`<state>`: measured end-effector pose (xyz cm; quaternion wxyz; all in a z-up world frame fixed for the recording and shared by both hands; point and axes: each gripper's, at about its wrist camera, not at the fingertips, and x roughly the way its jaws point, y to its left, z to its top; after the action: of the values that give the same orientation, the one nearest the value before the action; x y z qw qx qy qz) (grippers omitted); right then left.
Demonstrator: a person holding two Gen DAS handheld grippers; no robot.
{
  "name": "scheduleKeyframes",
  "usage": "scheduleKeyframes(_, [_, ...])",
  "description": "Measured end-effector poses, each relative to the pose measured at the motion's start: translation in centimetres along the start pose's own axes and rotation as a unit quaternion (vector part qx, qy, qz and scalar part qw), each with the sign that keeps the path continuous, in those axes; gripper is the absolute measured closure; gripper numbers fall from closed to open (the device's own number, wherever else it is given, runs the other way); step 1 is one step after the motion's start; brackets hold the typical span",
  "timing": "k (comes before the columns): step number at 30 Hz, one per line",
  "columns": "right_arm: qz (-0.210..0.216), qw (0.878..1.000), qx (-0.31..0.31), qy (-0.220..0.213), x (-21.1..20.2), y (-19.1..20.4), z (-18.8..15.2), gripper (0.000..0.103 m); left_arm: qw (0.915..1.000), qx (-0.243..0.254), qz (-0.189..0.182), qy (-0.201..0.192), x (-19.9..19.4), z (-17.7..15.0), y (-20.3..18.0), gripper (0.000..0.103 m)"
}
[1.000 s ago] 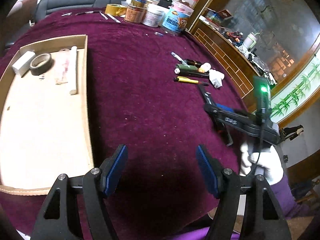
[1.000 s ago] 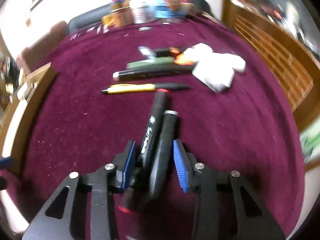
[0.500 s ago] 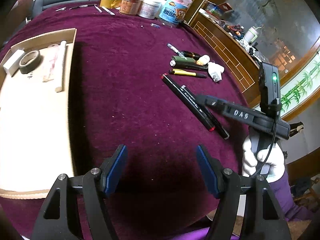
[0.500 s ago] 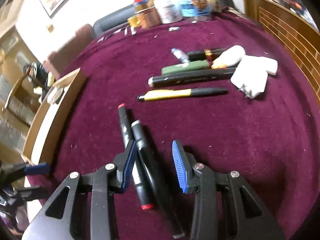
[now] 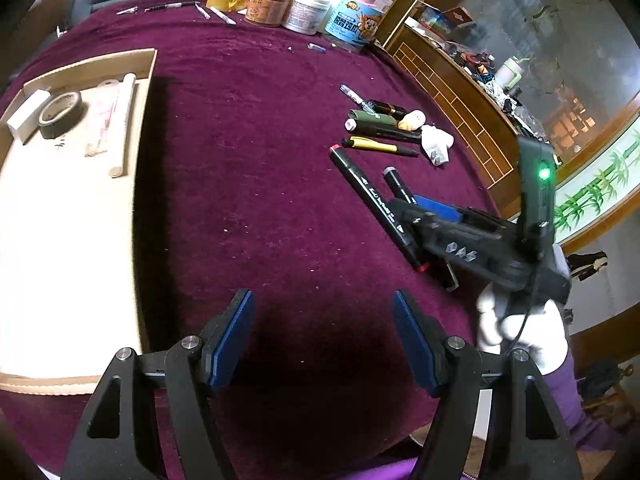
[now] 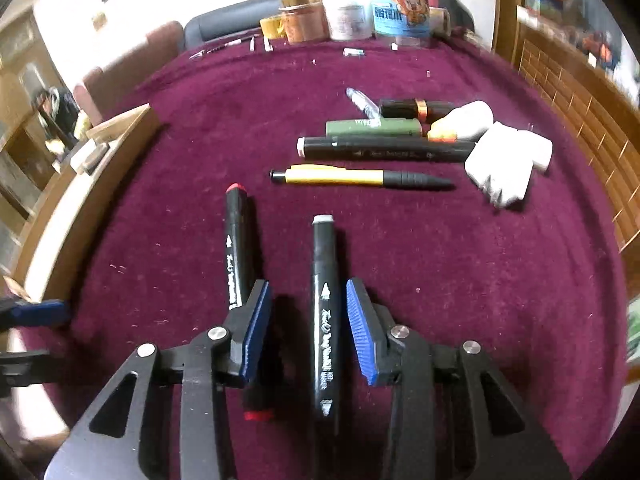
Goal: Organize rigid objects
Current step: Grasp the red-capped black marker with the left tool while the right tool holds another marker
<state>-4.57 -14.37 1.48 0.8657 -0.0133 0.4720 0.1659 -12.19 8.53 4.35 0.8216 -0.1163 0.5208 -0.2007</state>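
Two black markers lie on the purple cloth. The red-capped marker [image 6: 236, 248] lies just left of my right gripper's left finger; it also shows in the left wrist view [image 5: 372, 200]. The white-capped marker [image 6: 325, 304] lies between the jaws of my right gripper [image 6: 308, 328], which is open and not touching it. Beyond lie a yellow pen [image 6: 352, 177], a black marker [image 6: 384, 149], a green tube [image 6: 372, 128] and white erasers [image 6: 504, 164]. My left gripper [image 5: 324, 332] is open and empty over bare cloth, right of the wooden tray [image 5: 144, 92].
The tray holds a tape roll [image 5: 60, 114], a white block [image 5: 26, 114] and sticks [image 5: 122, 120]. Jars and tubs [image 5: 308, 4] stand at the table's far edge. A wooden cabinet [image 5: 460, 96] runs along the right side.
My right gripper held both markers a second ago. It has opened and set them on the cloth; they now lie apart, one between the jaws and one outside.
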Motion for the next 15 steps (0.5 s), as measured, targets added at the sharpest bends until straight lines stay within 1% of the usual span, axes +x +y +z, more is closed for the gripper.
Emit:
scheduleKeyframes(1, [-0.014, 1.000, -0.014, 0.002, 0.2, 0.5, 0.0, 0.067, 1.0000, 0.002, 0.000, 0.001, 0.1, 0.1, -0.2, 0.038])
scheduleKeyframes(2, [-0.030, 0.999, -0.024, 0.005, 0.3, 0.9, 0.1, 0.081, 1.0000, 0.004, 0.001, 0.002, 0.1, 0.2, -0.4, 0.038])
scheduleKeyframes(3, [-0.053, 0.998, -0.032, 0.005, 0.2, 0.8, 0.2, 0.088, 1.0000, 0.007, 0.002, 0.001, 0.2, 0.4, -0.7, 0.038])
scheduleKeyframes(4, [-0.066, 0.997, -0.030, 0.007, 0.2, 0.3, 0.3, 0.090, 0.9999, 0.009, 0.005, 0.000, 0.3, 0.6, -1.0, 0.038])
scheduleKeyframes(6, [-0.089, 0.996, 0.000, 0.005, -0.1, -2.1, 0.2, 0.090, 0.9999, 0.012, 0.011, -0.002, 0.6, 1.3, -1.5, 0.038])
scheduleKeyframes(9, [-0.078, 0.996, 0.044, 0.001, -1.0, -5.1, -0.5, 0.090, 0.9995, 0.022, 0.021, -0.001, 2.0, 2.6, -2.9, 0.038])
scheduleKeyframes(13, [-0.073, 0.996, 0.051, -0.008, -1.7, -6.0, -1.2, 0.090, 0.9991, 0.039, 0.019, 0.004, 5.2, 5.2, -5.3, 0.039])
scheduleKeyframes(15, [-0.079, 0.996, 0.047, -0.010, -1.7, -5.9, -1.2, 0.090, 0.9980, 0.051, 0.035, 0.012, 7.4, 6.4, -6.4, 0.039])
